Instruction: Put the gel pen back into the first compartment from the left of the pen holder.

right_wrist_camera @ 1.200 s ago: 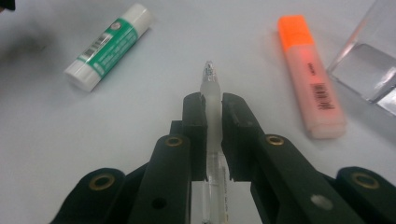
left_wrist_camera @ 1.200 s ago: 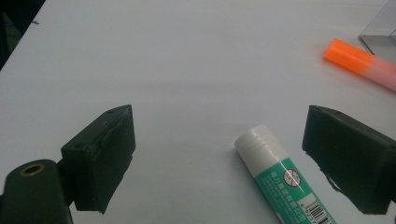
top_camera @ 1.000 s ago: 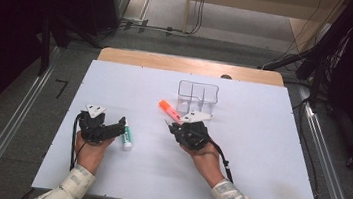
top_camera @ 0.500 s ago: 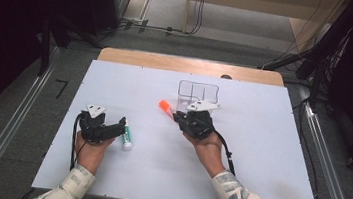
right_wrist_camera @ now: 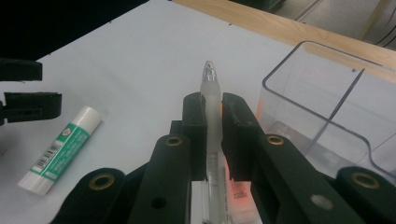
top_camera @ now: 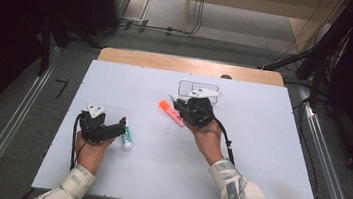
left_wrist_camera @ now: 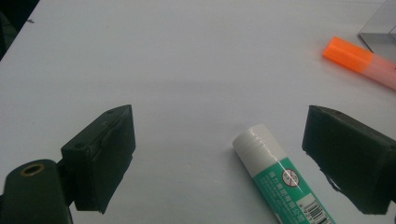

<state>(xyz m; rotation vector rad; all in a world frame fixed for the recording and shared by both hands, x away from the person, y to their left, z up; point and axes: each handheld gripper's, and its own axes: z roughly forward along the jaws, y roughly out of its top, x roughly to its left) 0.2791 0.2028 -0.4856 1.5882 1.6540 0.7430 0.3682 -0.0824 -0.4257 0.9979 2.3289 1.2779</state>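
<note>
Item, tidying stationery into the clear divided box (right_wrist_camera: 327, 116): we are gripping a clear pen (right_wrist_camera: 211, 100) in the right gripper (right_wrist_camera: 213, 105), jaws clamped on its barrel, at centre frame just left of the box, not yet inside. The orange highlighter (top_camera: 171, 112) and glue stick (left_wrist_camera: 280, 175) are lying on the table (top_camera: 267, 165), both remaining. Our left gripper (left_wrist_camera: 219, 154) is hovering with its jaws wide apart astride the glue stick at lower left, forearm reaching in from the bottom.

The setting is appearing as a laboratory or recording workspace. A white tabletop (top_camera: 106, 172) is standing on a grey floor (top_camera: 22, 112) between metal rails (top_camera: 3, 145). Black cables (top_camera: 172, 28) are running across the floor behind it, and dark equipment stands (top_camera: 341, 53) are flanking the area on both sides.
</note>
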